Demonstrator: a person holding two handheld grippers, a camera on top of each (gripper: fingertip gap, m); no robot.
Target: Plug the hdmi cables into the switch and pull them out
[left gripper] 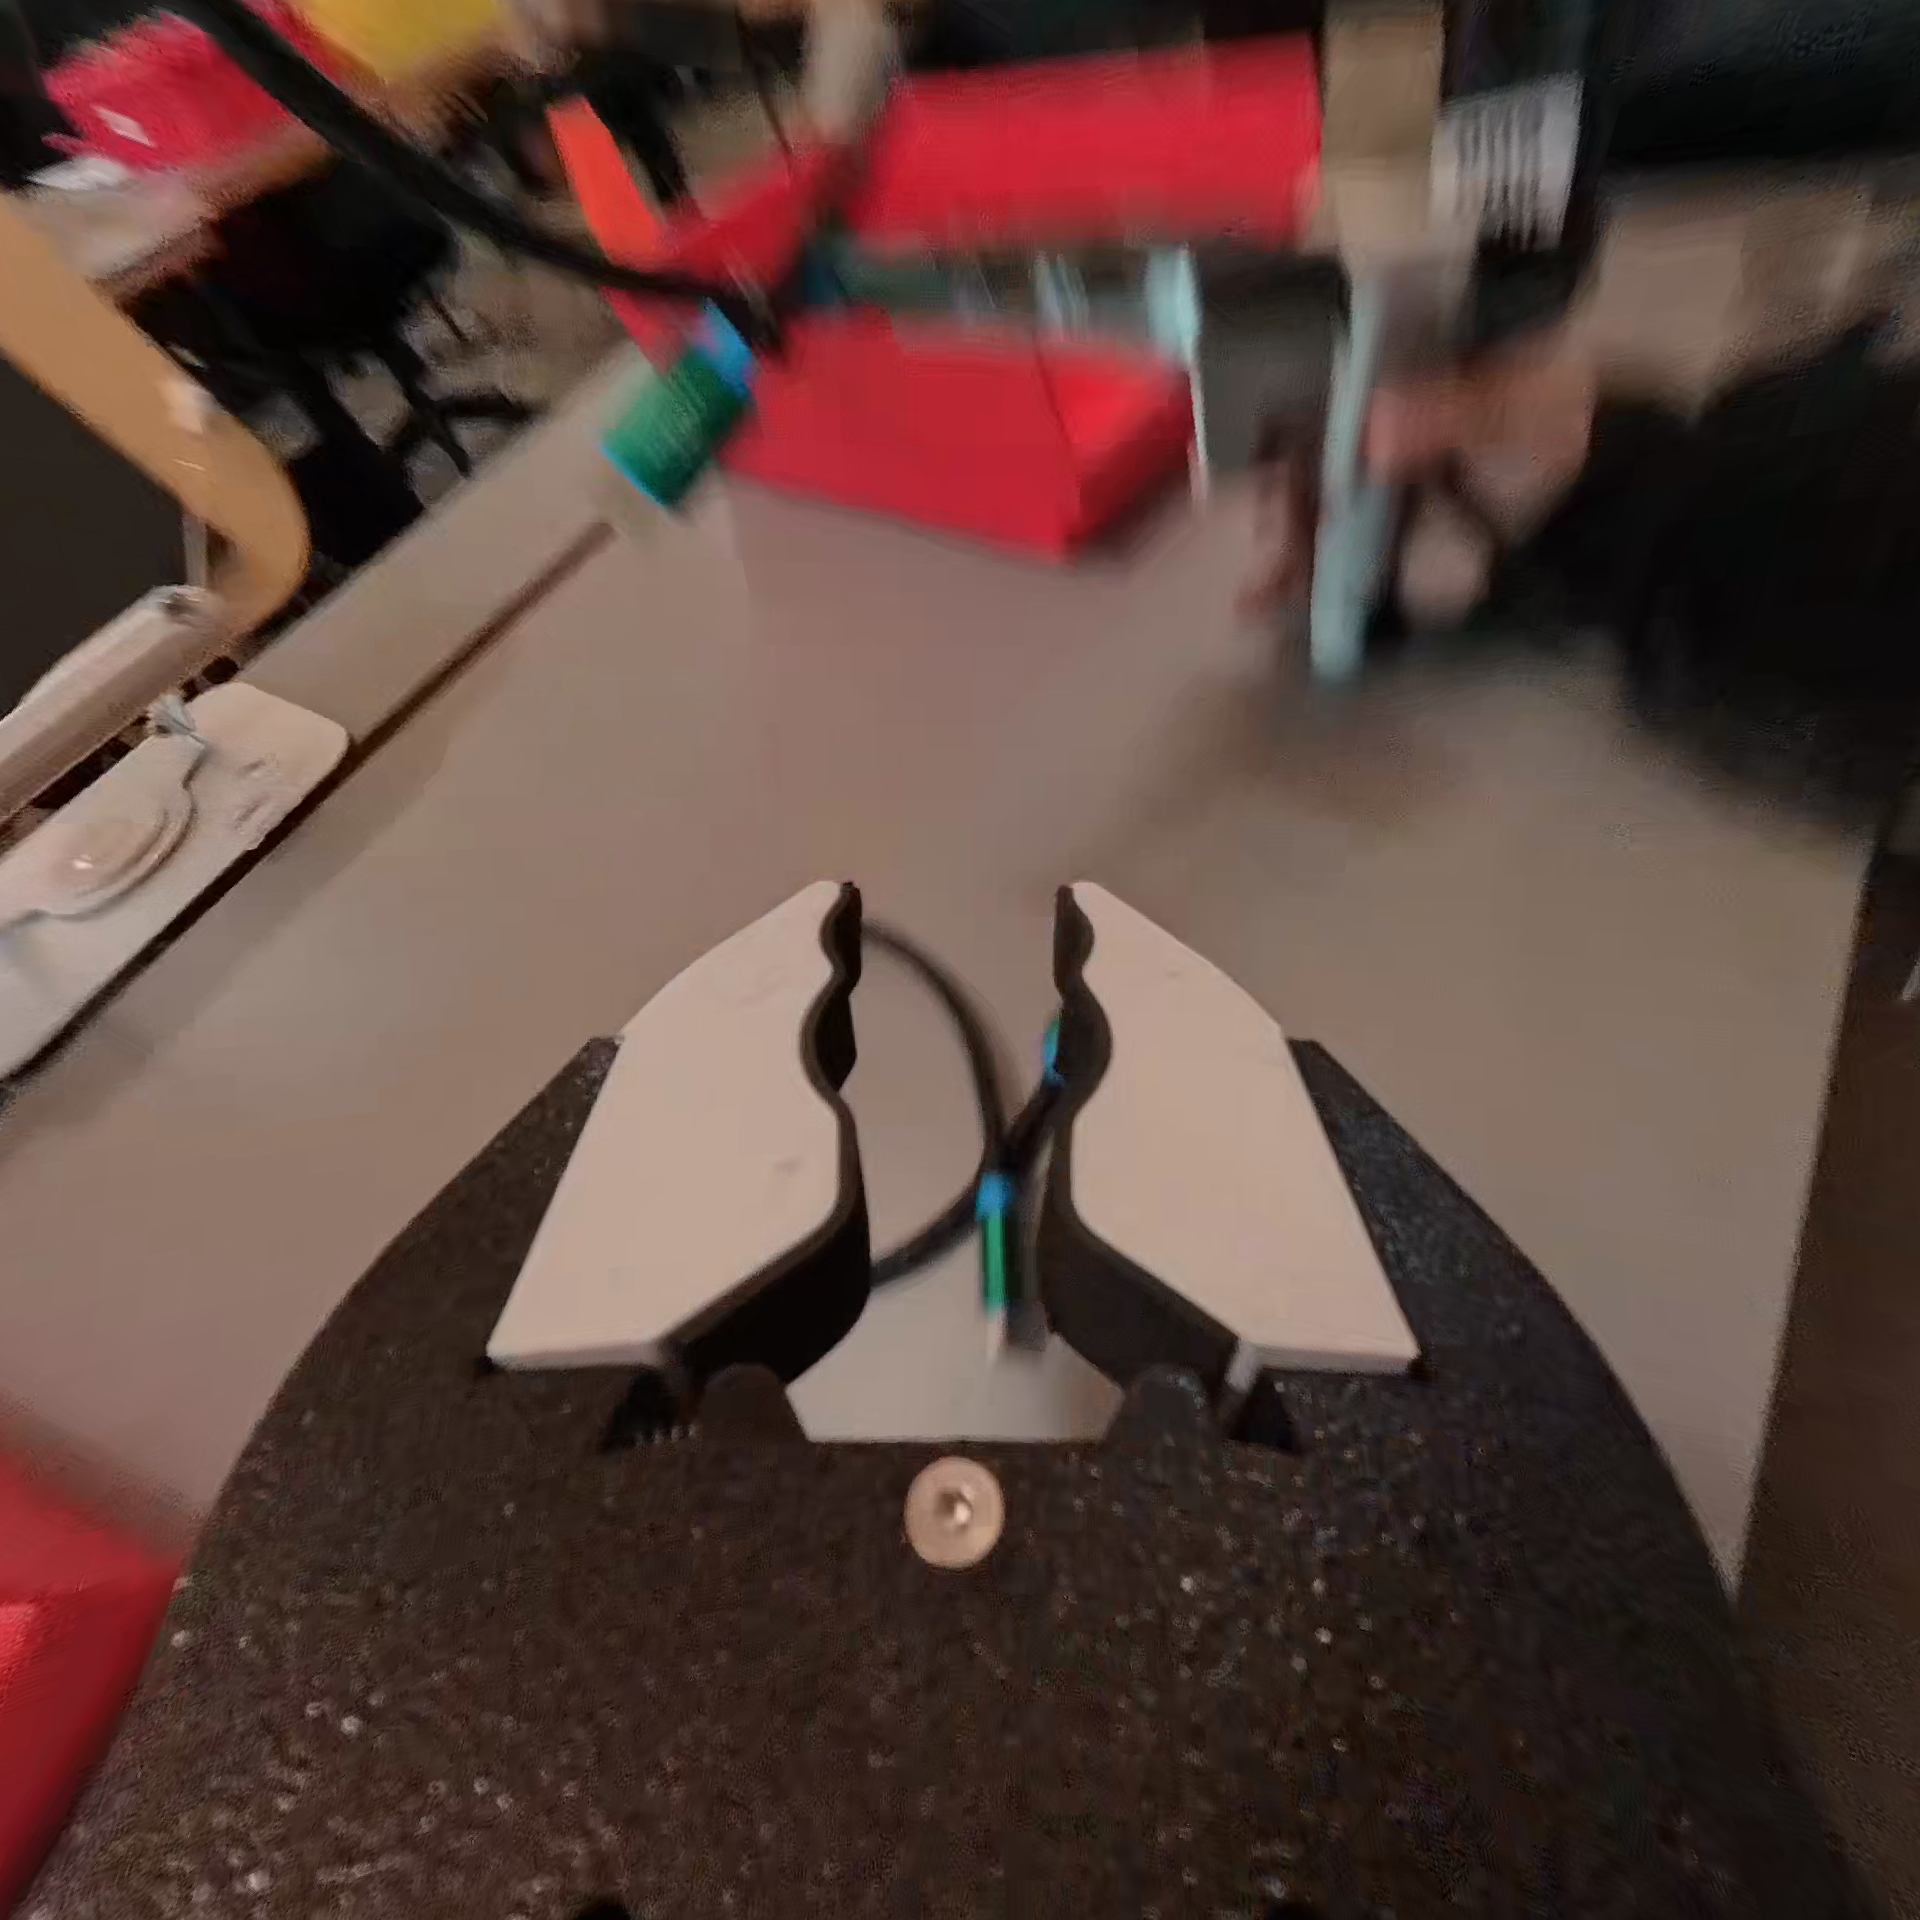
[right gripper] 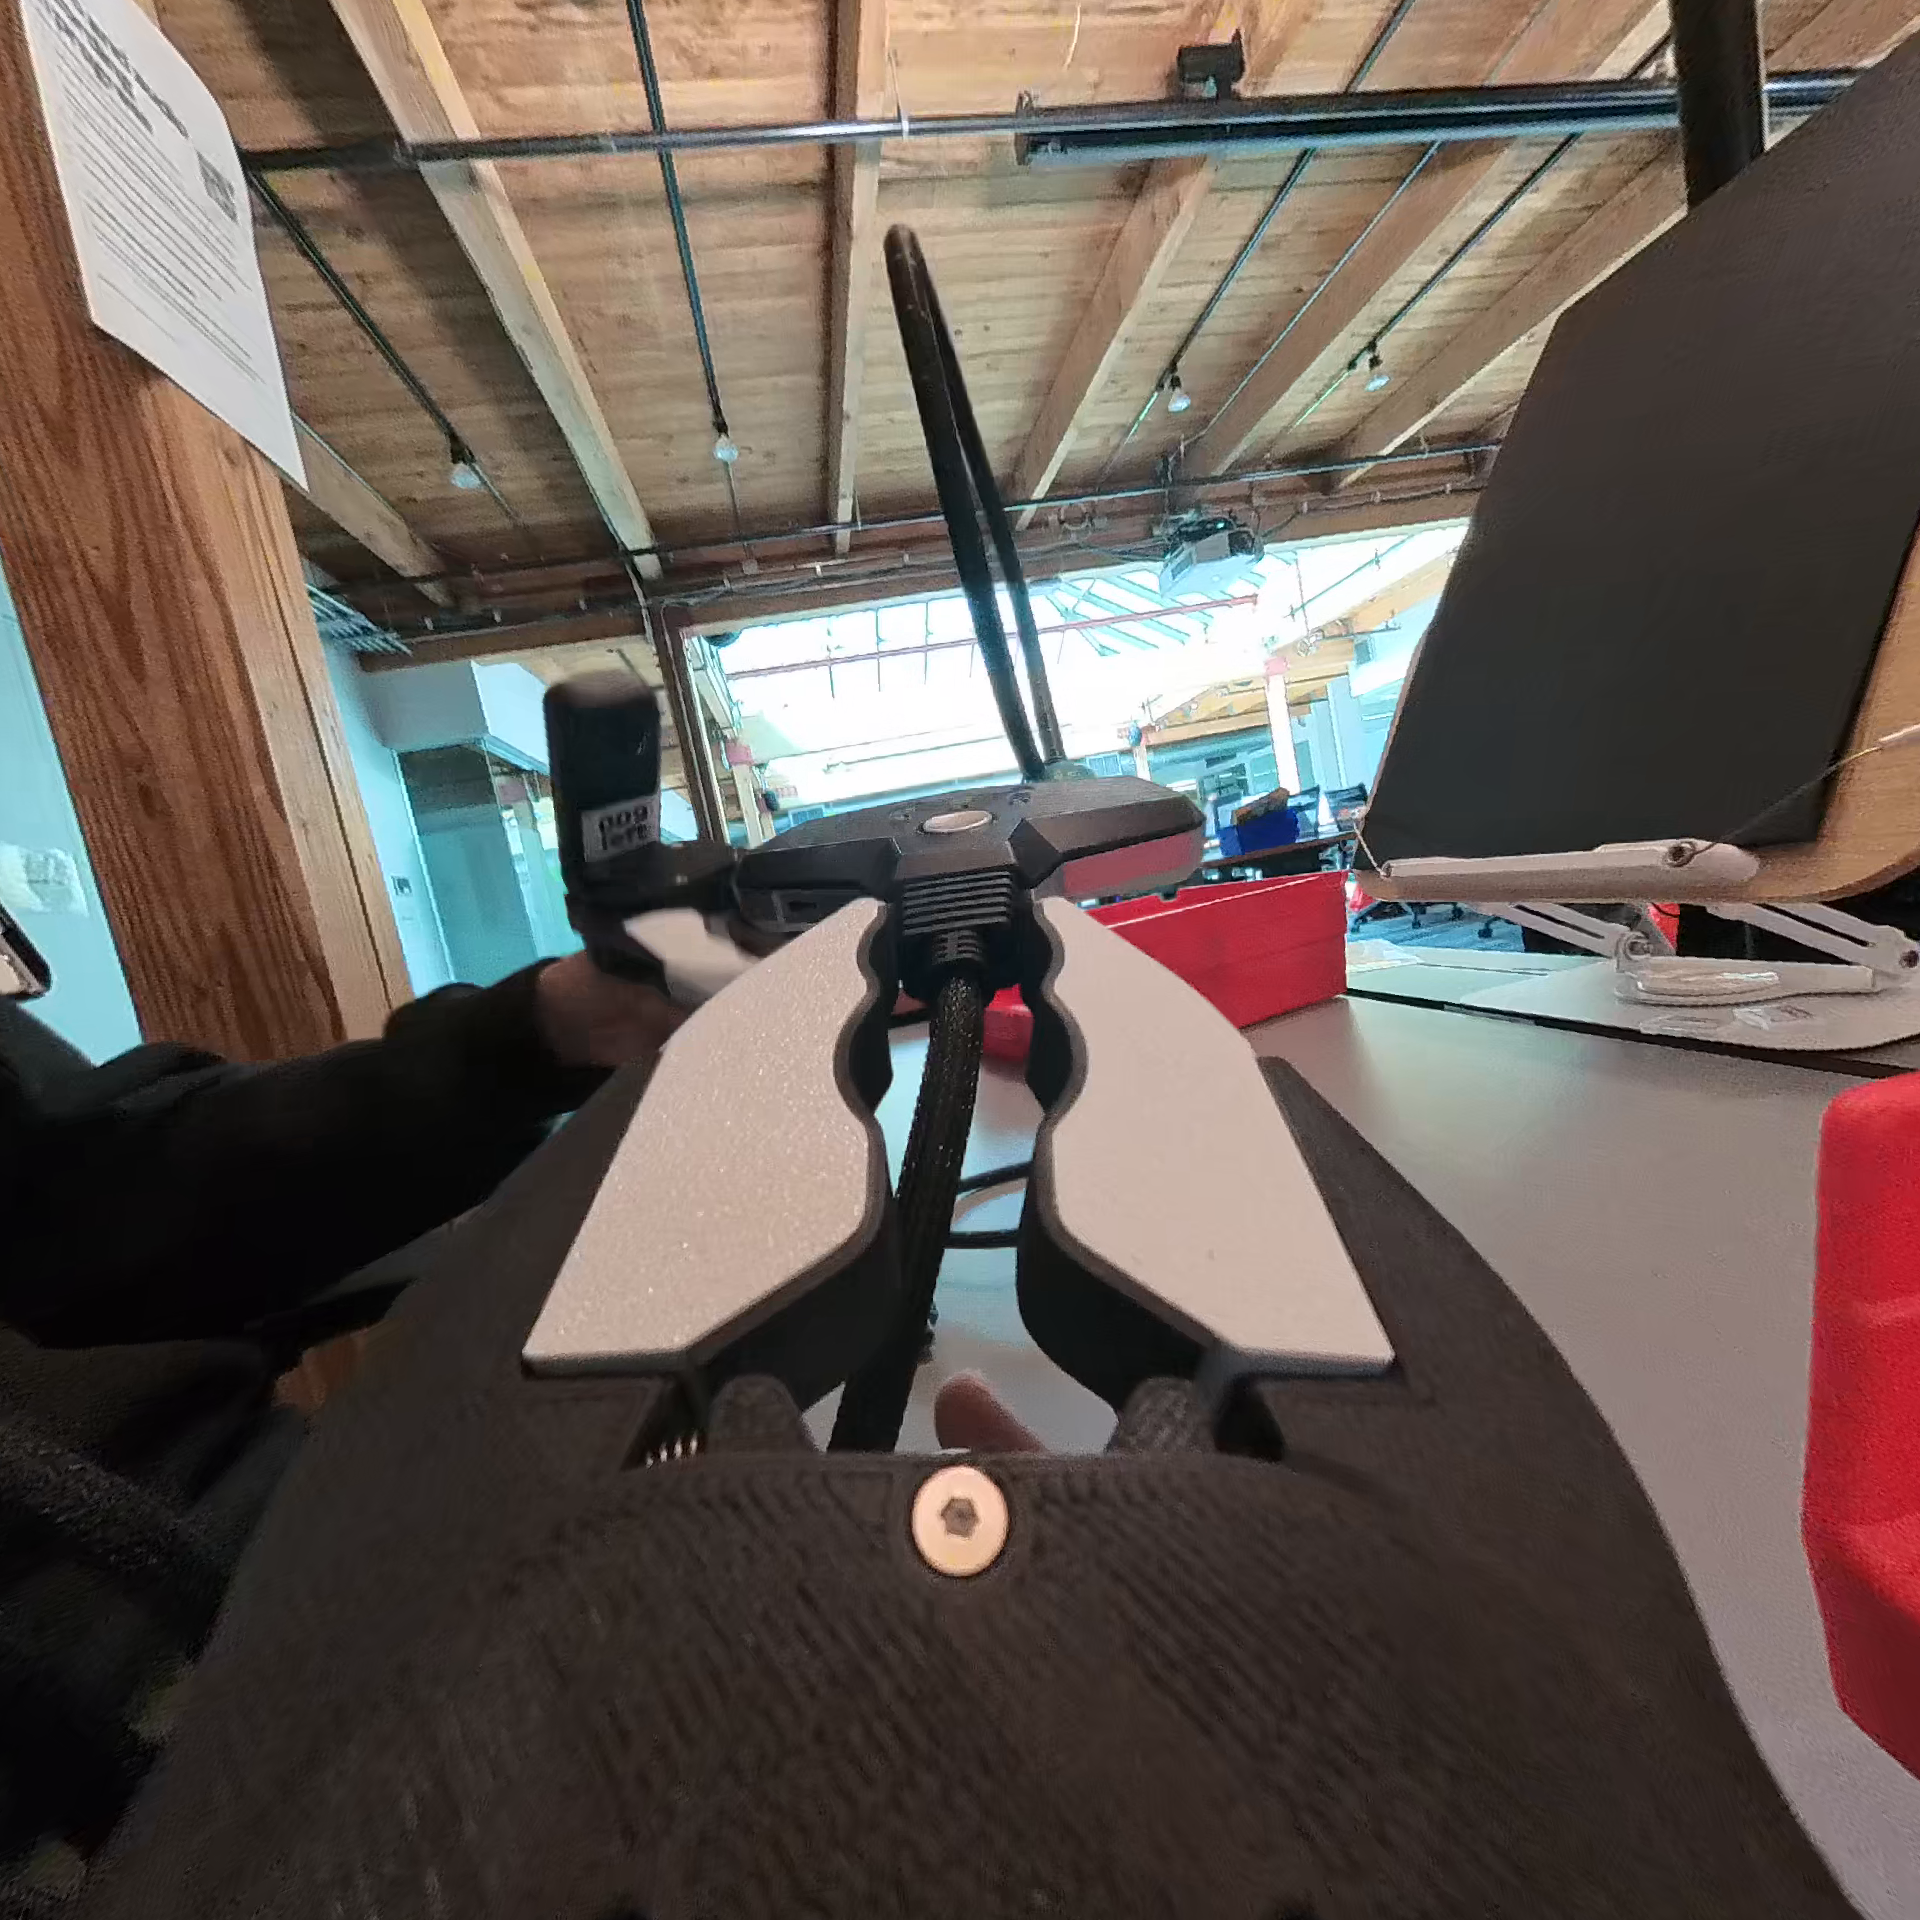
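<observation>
right gripper (right gripper: 956, 935) pinching HDMI plug (right gripper: 956, 902) (braided), left gripper (left gripper: 956, 914) parted

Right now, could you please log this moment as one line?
right gripper: shut on hdmi plug | hdmi plug: against switch | left gripper: open, empty

Left hand-held gripper (left gripper: 958, 904), fingers parted, above a thin black cable (left gripper: 961, 1013).

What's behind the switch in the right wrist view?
A black cable loops up behind the switch, with a red bin farther back on the table. The switch's rear ports are hidden.
</observation>
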